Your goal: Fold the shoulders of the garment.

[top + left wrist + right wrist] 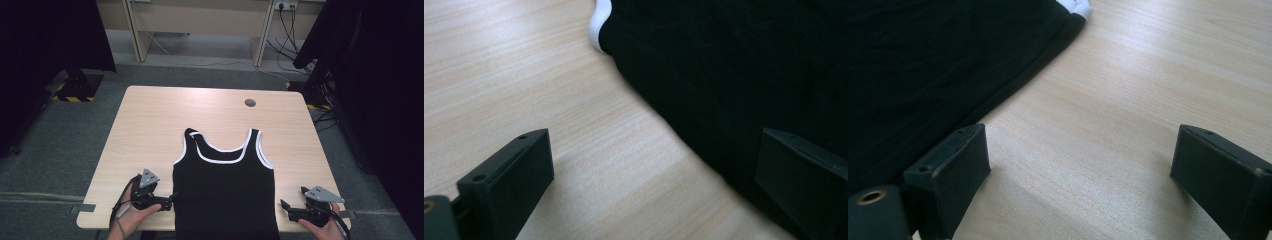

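A black tank top (225,185) with white trim at neck and armholes lies flat on the light wooden table (150,125), its hem hanging over the near edge. My left gripper (169,201) rests at the shirt's left side edge, open; in the left gripper view its jaws stand wide apart, one over bare wood and one over the black cloth (734,70). My right gripper (286,207) is open just beside the shirt's right side edge; the right gripper view has bare wood between the jaws and the black fabric (933,65) off to one side.
A round cable hole (250,103) sits near the table's far right. Black curtains stand on both sides, a desk frame and cables (290,40) lie beyond the table, and grey carpet surrounds it.
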Motion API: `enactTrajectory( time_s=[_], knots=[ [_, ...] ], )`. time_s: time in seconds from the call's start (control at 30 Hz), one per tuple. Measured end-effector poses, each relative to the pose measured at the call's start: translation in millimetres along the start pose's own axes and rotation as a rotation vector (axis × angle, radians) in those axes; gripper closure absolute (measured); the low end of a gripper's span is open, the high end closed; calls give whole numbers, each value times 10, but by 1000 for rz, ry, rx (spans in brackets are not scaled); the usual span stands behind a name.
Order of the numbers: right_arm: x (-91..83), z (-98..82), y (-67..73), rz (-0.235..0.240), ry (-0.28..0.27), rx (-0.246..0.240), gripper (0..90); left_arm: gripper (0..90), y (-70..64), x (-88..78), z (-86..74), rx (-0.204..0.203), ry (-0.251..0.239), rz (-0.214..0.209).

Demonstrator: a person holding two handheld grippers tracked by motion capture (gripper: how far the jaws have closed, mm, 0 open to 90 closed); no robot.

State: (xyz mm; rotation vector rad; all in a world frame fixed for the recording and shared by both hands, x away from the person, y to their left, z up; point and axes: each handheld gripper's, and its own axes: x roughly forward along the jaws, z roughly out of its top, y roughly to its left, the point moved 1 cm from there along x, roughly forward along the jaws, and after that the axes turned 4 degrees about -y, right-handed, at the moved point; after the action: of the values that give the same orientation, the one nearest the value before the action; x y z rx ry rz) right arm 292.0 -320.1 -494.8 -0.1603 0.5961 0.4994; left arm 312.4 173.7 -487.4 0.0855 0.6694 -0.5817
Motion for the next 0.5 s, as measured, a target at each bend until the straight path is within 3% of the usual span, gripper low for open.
enactTrajectory(
  time_s=[0.5],
  knots=[
    [4,8,2,0,6,3,90,18,28,111,218,-4,-19,-20]
  ],
)
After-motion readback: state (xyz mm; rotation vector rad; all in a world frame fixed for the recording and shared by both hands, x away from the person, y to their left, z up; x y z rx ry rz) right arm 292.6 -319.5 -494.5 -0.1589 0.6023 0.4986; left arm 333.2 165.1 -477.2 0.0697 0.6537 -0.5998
